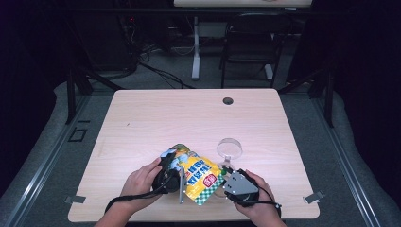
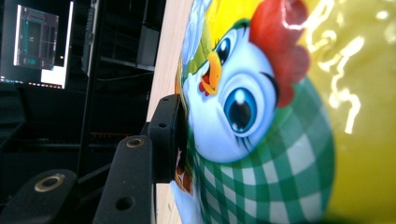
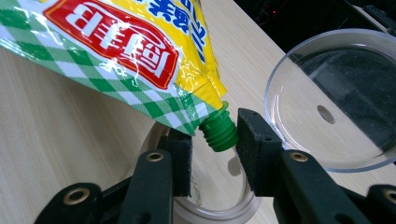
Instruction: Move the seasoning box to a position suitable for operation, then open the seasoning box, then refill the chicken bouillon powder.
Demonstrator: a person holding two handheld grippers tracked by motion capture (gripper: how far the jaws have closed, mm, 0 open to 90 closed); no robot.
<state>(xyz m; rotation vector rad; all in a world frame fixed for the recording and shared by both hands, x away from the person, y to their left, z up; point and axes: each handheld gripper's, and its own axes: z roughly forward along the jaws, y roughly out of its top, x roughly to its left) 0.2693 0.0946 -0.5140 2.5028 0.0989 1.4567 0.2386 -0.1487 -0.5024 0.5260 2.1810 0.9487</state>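
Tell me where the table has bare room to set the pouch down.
Bare wood spans the far half of the light wooden table, up to the cable hole. The near edge is crowded: yellow spouted pouch, clear round dish, both grippers.

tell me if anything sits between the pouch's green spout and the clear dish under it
Nothing visible does. In the right gripper view the green spout hangs over the open clear dish, with bare air below it. The right hand-held gripper has its jaws either side of the spout, not beneath it. The clear lid lies off to the side.
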